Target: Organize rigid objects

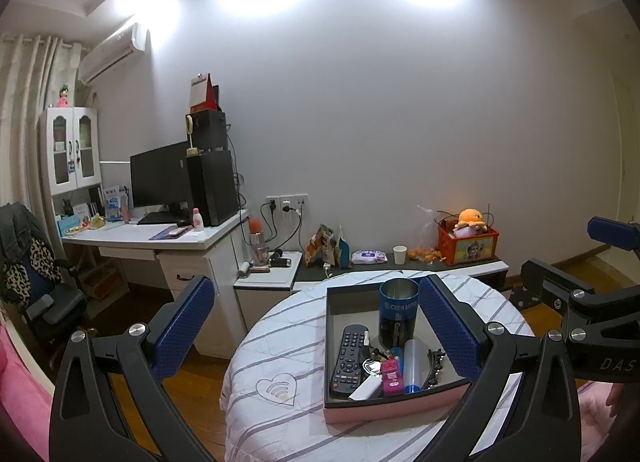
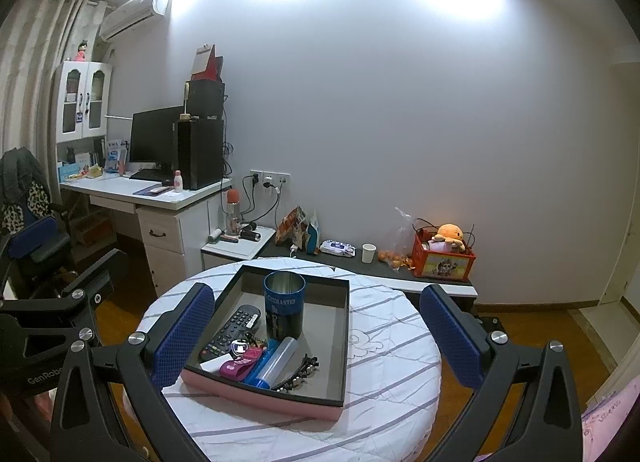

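Note:
A shallow box with pink walls (image 1: 392, 408) (image 2: 260, 396) sits on a round table under a striped white cloth (image 1: 280, 342) (image 2: 392, 362). Inside stand a blue tin can (image 1: 398, 310) (image 2: 284, 306) upright, a black remote (image 1: 348, 358) (image 2: 230, 332), a pink tag (image 1: 392, 376) (image 2: 240, 366), a blue-capped clear tube (image 1: 412, 366) (image 2: 276, 362), a black hair clip (image 1: 434, 366) (image 2: 300, 374) and a white stick (image 1: 366, 388). My left gripper (image 1: 316, 326) hovers open above the box's left side, holding nothing. My right gripper (image 2: 318, 336) is open and empty over the box's right part.
A white desk (image 1: 160, 238) with a monitor and a black tower stands at the left, an office chair (image 1: 44, 302) beside it. Along the wall a low bench (image 2: 400, 282) carries a paper cup (image 2: 369, 253), wipes and a red crate (image 2: 444, 262) with an orange plush toy.

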Available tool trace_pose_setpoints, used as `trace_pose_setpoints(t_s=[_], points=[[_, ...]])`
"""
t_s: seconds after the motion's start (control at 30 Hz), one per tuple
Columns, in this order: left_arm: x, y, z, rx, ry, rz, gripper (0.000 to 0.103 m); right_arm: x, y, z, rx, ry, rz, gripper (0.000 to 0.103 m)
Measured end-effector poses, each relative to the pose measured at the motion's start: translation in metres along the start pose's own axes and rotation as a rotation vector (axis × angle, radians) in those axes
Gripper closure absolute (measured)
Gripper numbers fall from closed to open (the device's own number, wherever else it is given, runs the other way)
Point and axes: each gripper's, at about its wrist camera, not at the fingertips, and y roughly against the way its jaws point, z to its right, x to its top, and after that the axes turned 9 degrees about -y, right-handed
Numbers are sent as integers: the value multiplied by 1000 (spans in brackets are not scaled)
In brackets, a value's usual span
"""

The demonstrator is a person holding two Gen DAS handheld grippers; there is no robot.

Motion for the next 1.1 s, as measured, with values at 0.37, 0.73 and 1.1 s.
trace_pose_setpoints(t_s=[0.37,0.73,1.1], points=[[-4,-2,-1,1,-3,-7,0,-2,-4,2,4,-1,-9,0],[-5,-3,-1,3,-5,-10,0,-3,-5,1,5,-2,-13,0],[-7,-4,-2,1,-4,-13,0,-5,-4,0,3,-1,-13,0]])
